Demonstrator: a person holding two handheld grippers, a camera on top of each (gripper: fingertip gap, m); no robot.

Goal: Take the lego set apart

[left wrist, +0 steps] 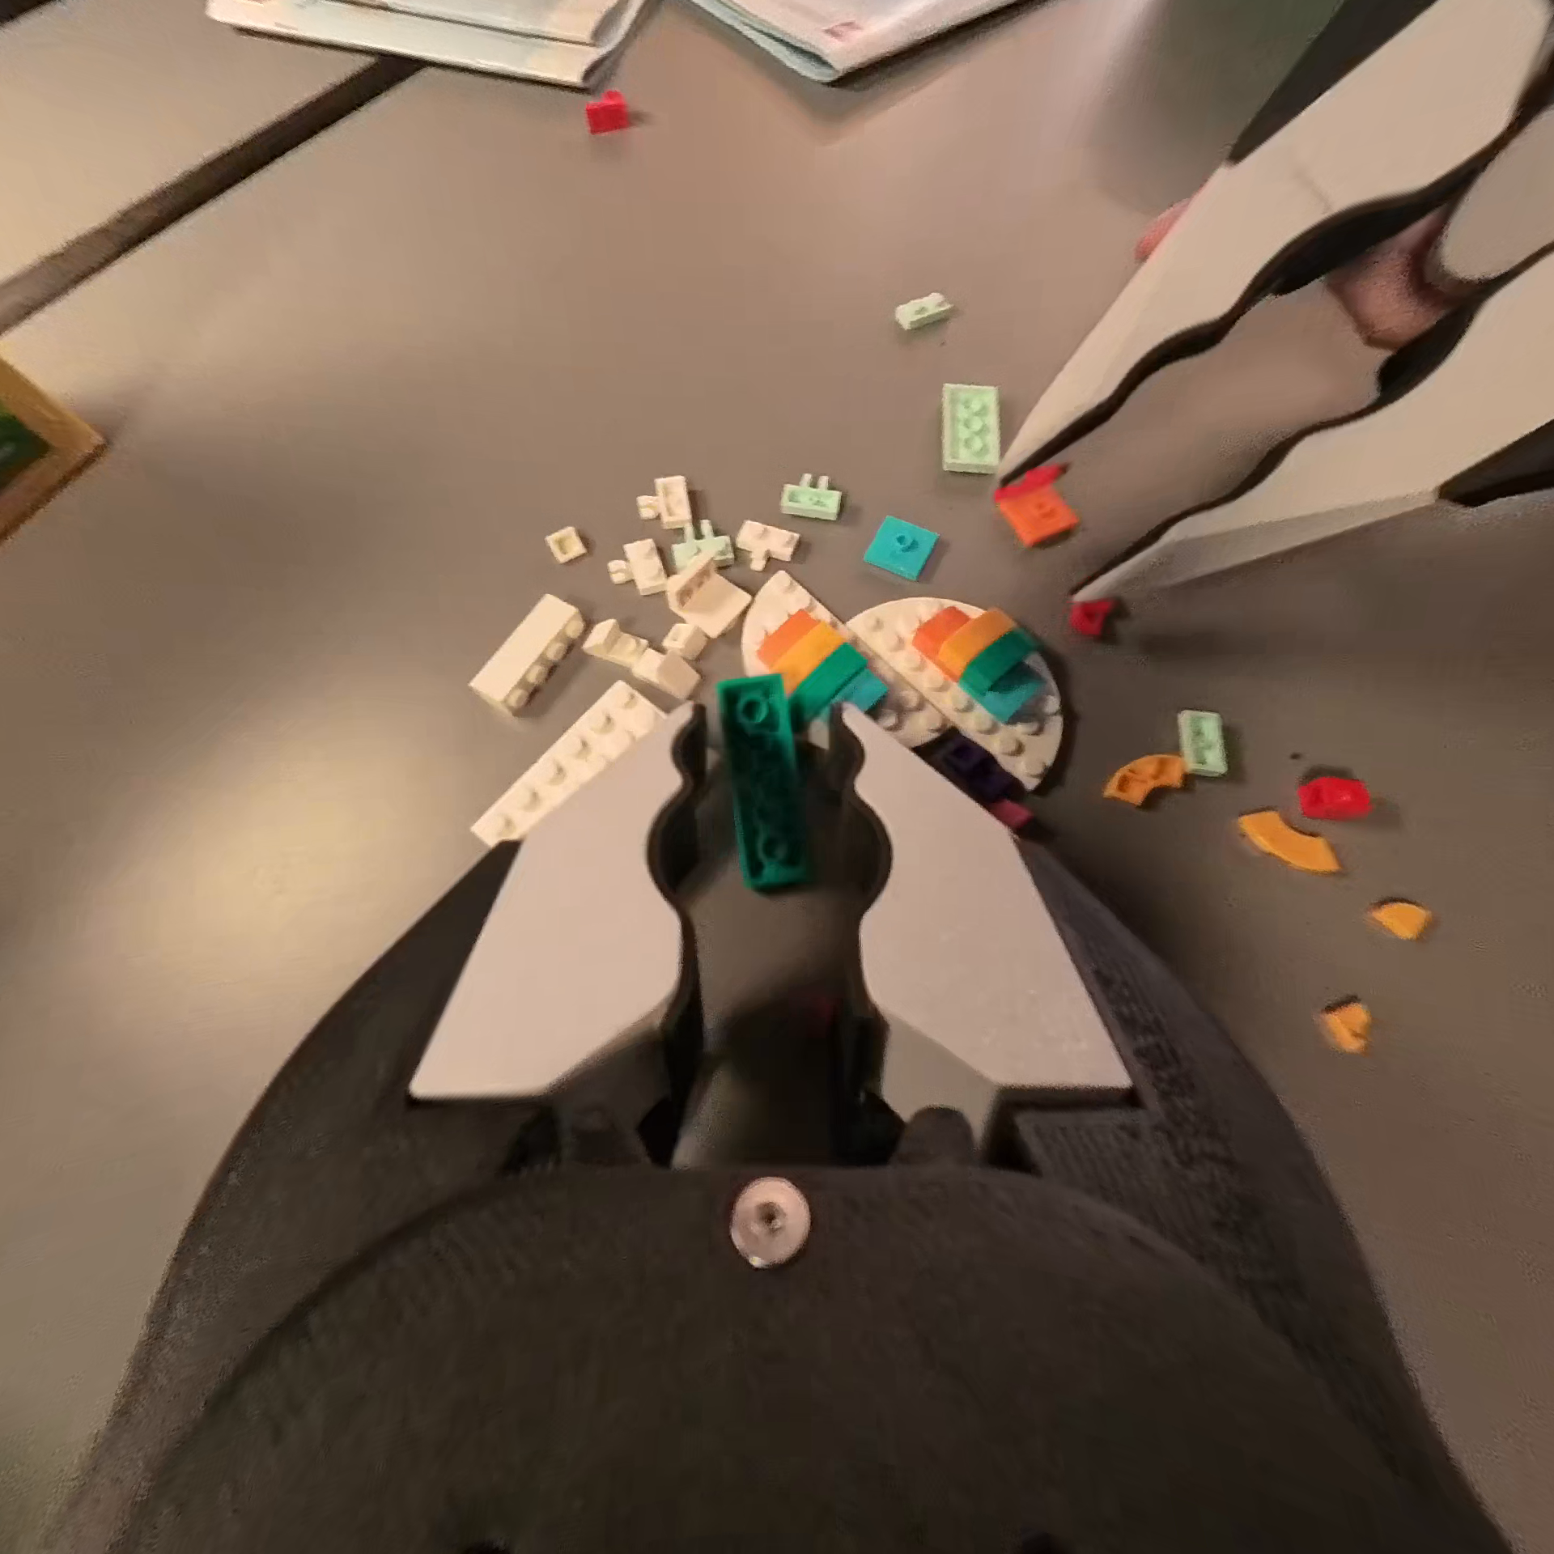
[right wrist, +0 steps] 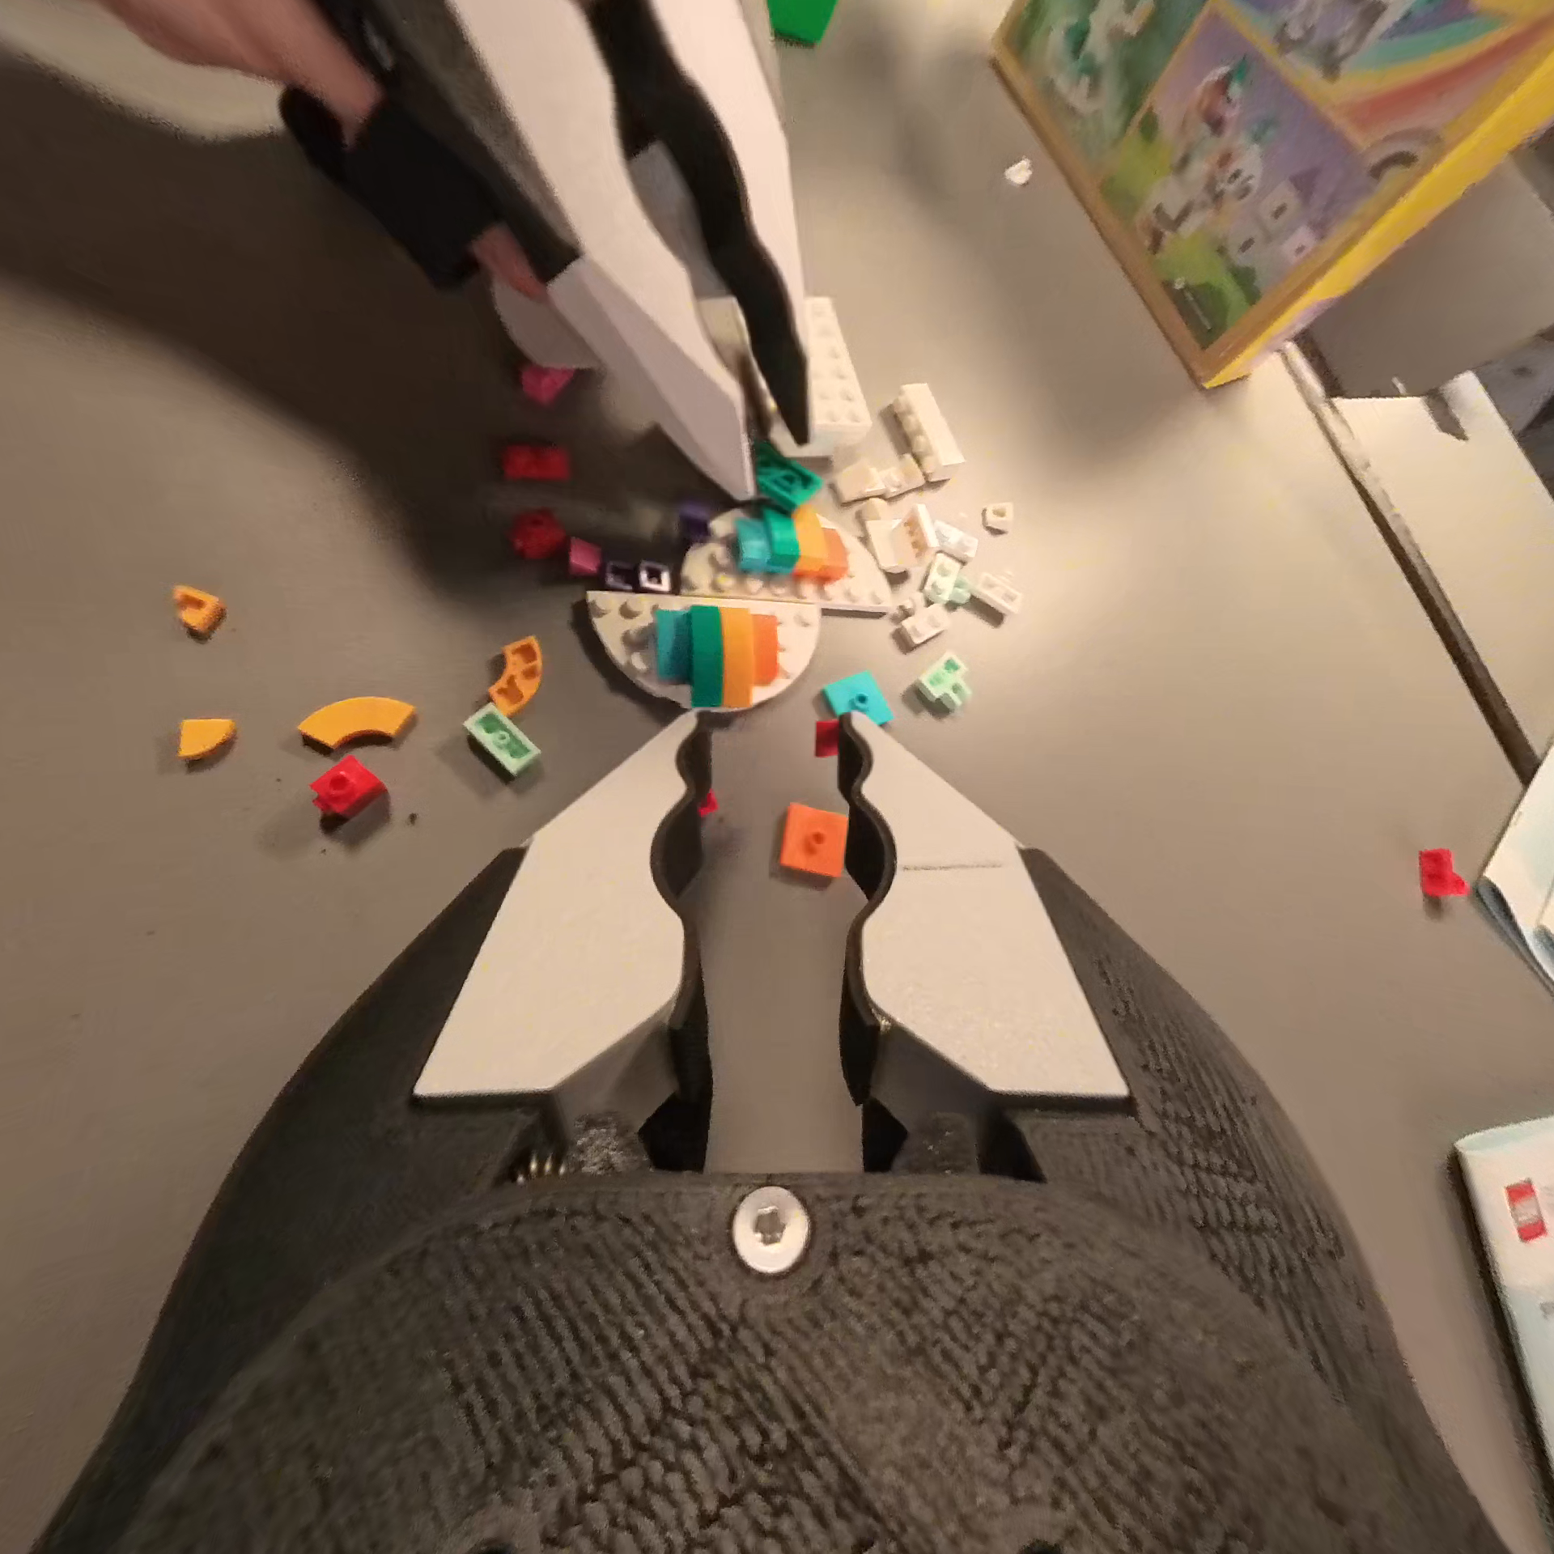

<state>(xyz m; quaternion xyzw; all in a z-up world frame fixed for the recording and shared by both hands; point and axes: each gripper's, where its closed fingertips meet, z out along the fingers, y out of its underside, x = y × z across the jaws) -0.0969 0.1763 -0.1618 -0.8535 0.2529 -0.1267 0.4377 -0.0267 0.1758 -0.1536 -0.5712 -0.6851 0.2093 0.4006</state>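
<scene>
My left claw (left wrist: 767,723) pinches a green plate (left wrist: 765,790); my right claw (right wrist: 767,727) gapes empty. Only the right view shows the yellow box (right wrist: 1278,168). Two half-discs (right wrist: 698,652).

The left claw (left wrist: 767,730) points down at the middle of the desk (left wrist: 336,353) with its two grey fingers (left wrist: 589,883) parted only a little; a dark green plate (left wrist: 765,782) lies lengthwise in the gap, and whether the pads press on it cannot be told. A hand (right wrist: 336,76) in a black fingerless glove grips this claw from above. The right claw (right wrist: 767,730) hangs low over the desk, tilted steeply, its wavy-edged fingers (right wrist: 950,925) spread apart with nothing between them. Fingertips of the hand (left wrist: 1413,286) holding it show behind its fingers.
</scene>
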